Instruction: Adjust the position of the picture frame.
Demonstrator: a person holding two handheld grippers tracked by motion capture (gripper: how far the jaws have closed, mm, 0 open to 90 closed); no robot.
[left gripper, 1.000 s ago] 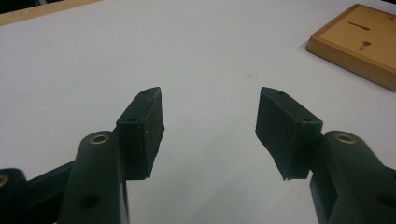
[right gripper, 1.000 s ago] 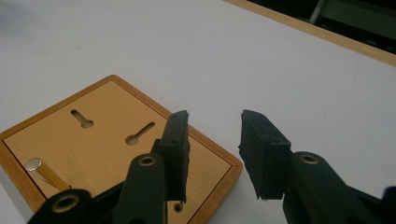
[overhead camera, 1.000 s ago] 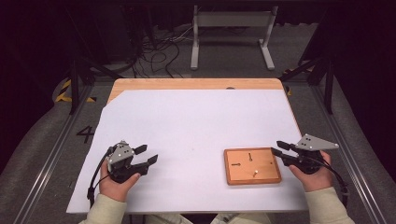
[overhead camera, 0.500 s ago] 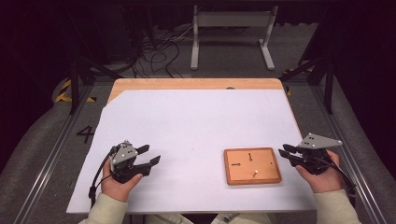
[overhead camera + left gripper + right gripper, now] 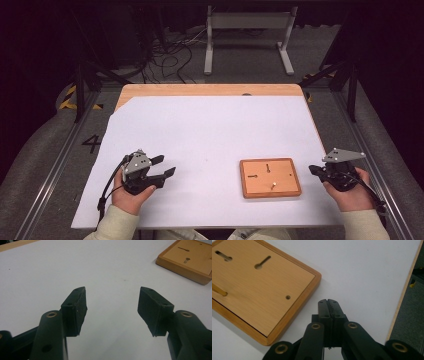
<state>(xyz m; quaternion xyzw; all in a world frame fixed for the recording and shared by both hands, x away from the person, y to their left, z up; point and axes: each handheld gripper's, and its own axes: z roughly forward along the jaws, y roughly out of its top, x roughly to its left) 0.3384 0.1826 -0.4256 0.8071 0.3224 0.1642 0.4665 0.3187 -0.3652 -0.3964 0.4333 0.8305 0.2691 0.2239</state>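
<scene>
Wooden board [image 5: 270,177] with two slots and one small peg standing in it, right gripper [image 5: 328,302] just beside it, jaws just pressed together on nothing, left gripper [image 5: 112,302] spread, empty, well apart

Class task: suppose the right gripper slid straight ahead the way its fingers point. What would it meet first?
Probably the wooden board: the right gripper, fingers shut with nothing between them, points at the board's near edge across bare white tabletop. In the right gripper view it might just skim the corner.

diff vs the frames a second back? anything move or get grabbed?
The right tongs have just been closing and now stand shut on nothing, drawn back a little from the wooden board toward the table's right edge. Nothing taken or let go. The left tongs remain open over the white sheet; the board lies unmoved.
</scene>
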